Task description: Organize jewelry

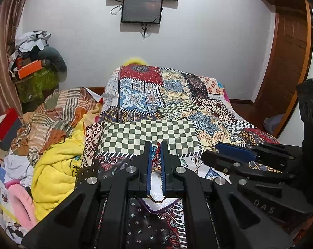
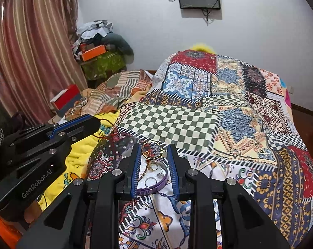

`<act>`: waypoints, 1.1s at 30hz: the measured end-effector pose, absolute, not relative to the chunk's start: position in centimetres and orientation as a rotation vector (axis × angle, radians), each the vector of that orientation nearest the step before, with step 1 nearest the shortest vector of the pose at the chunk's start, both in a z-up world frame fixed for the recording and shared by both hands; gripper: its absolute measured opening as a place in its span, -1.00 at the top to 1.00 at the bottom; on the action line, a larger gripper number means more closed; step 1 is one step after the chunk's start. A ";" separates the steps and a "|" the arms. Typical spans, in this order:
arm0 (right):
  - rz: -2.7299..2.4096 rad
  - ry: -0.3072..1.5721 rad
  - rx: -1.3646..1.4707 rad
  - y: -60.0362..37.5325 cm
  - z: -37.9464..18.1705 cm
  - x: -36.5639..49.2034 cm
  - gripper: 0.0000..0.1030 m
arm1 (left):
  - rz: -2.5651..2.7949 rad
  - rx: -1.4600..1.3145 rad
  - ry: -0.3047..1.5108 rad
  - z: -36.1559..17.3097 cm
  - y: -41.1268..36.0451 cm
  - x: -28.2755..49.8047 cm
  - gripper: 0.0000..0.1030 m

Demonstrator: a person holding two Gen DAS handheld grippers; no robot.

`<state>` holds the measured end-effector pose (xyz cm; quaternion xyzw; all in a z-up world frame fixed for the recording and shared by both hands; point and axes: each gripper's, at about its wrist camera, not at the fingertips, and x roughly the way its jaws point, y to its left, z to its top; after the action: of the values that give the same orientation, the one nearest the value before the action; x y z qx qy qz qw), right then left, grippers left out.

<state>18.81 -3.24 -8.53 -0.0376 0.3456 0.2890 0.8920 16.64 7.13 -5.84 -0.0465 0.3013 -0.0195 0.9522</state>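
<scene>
Gold bangle [image 2: 151,149] between parted right gripper [image 2: 154,151] fingers.

The matt black plastic left gripper [image 1: 156,145], with shiny round metal bolts and ribbed blue pads [image 1: 149,166], nips a thin red thread [image 1: 155,155]. Between the right gripper's [image 2: 154,147] fingers sits a glossy gold metal bangle [image 2: 151,149]; below it is a glossy translucent purple plastic tray [image 2: 154,187] with small silvery metal rings [image 2: 149,181]. Under both lies a soft printed patchwork cloth bedspread [image 2: 229,124]; left of the tongs, a fluffy yellow fleece blanket [image 1: 54,166].
</scene>
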 end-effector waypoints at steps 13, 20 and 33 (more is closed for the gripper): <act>0.635 0.829 -0.116 -1.2 -12.8 20.3 0.55 | -0.051 -0.142 0.713 -10.2 8.0 19.1 0.89; 0.644 0.865 -0.127 -0.6 -14.2 21.1 0.55 | -0.057 -0.163 0.759 -11.9 8.3 20.0 0.89; 0.662 0.908 -0.198 0.8 -15.3 21.0 0.49 | -0.042 -0.160 0.796 -12.2 8.7 20.1 0.75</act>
<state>21.05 0.80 -15.34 -0.0939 0.4296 0.3131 0.8418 20.08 8.71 -12.19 -0.0776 0.3871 -0.0205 0.9185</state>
